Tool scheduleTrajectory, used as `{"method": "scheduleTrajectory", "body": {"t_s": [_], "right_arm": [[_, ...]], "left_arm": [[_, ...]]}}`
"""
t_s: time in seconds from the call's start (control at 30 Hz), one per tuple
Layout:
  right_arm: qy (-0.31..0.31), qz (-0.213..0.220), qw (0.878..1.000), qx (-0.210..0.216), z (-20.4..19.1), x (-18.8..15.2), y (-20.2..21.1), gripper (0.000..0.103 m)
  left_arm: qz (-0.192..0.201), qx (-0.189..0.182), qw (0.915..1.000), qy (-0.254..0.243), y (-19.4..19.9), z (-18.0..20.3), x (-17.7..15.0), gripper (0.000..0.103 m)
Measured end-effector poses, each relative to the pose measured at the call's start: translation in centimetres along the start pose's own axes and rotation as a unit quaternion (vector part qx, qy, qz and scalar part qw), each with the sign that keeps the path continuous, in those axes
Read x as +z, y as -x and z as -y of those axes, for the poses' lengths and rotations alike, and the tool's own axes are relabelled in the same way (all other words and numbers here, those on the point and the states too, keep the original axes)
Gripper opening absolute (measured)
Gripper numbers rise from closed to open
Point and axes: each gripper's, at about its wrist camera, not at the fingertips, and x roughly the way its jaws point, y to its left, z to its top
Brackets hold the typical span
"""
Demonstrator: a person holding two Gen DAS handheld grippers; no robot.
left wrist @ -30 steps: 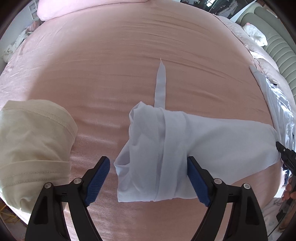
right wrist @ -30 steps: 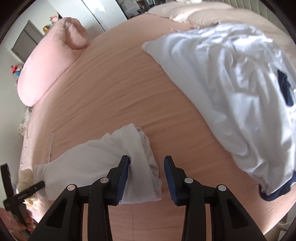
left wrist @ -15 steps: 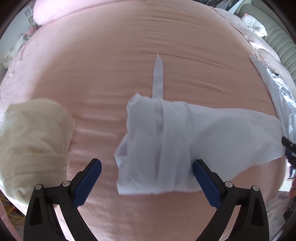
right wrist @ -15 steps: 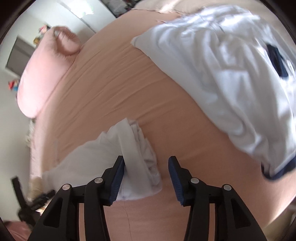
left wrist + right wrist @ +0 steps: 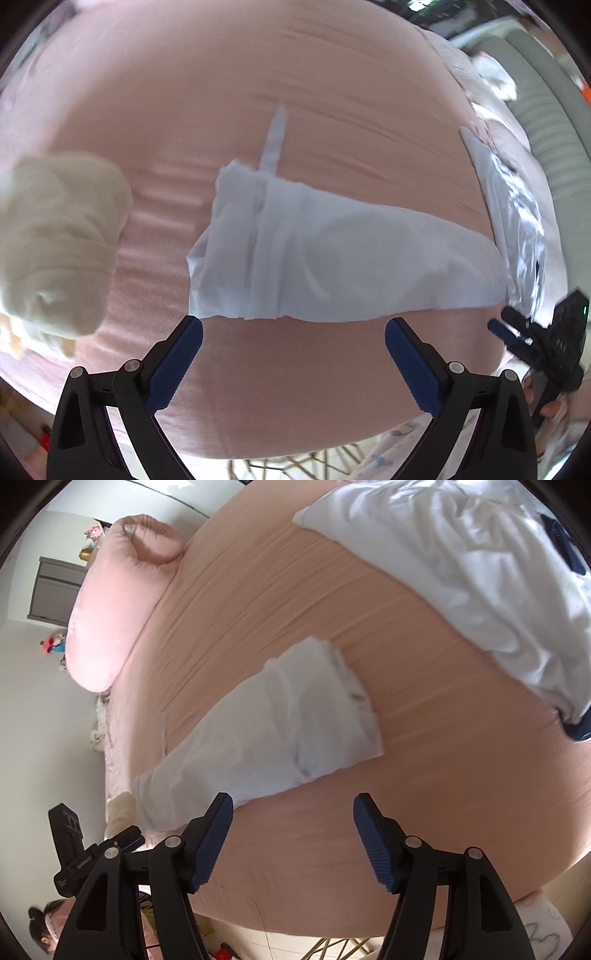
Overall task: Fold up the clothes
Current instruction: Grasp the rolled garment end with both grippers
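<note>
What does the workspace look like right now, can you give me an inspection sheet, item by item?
Surface: pink bed sheet, lightly wrinkled.
Job's things: pale blue garment folded into a long strip, lying flat with a thin strap sticking out; cream folded garment beside it; white garment with dark blue trim, unfolded and crumpled.
Clutter: pink pillow at the bed's far end.
Grippers: left gripper open, jaws clear of the cloth; right gripper has just been opening, nothing between its jaws.
Cables: nothing seen.
Surroundings: grey cabinet by the wall, small toys beside it.
</note>
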Motion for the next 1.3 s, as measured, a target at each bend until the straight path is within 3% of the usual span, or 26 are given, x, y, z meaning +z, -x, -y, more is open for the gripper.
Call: {"method": "scheduleTrajectory", "body": {"t_s": [0.13, 0.37, 0.47, 0.57, 0.77, 0.9, 1.07, 1.3], "right_arm": [[-0.013, -0.016, 1.0, 0.017, -0.4, -0.4, -0.9, 0.068], [-0.023, -0.036, 0.999, 0.014, 0.0, -0.8, -2.2, 0.069], [-0.059, -0.029, 0.998, 0.021, 0.5, -0.6, -2.7, 0.069], [-0.128, -0.01, 0.99, 0.052, 1.7, -0.6, -3.2, 0.074], [-0.164, 0.08, 0.974, 0.137, 3.7, -3.0, -3.2, 0.08], [-0.178, 0.073, 0.97, 0.151, 4.1, -2.6, -3.4, 0.08], [-0.212, 0.083, 0.953, 0.197, 4.8, -1.5, -4.7, 0.08], [-0.229, 0.085, 0.943, 0.225, 6.3, -1.1, -4.8, 0.08]], "left_arm": [[0.029, 0.048, 0.9963, -0.064, 1.1, 2.7, -0.6, 0.1], [0.064, 0.114, 0.9794, -0.154, 0.8, 6.6, -1.0, 0.1], [0.058, 0.136, 0.9721, -0.183, -3.7, 9.6, 1.5, 0.1], [0.056, 0.16, 0.9636, -0.207, -5.9, 10.9, 2.0, 0.1], [0.045, 0.171, 0.9527, -0.247, -6.3, 12.5, 0.3, 0.1], [0.026, 0.17, 0.9436, -0.283, -6.8, 14.0, -0.9, 0.1], [0.021, 0.194, 0.9233, -0.331, -7.1, 16.2, -2.4, 0.1], [0.02, 0.194, 0.9082, -0.37, -8.2, 18.7, -3.2, 0.1]]}}
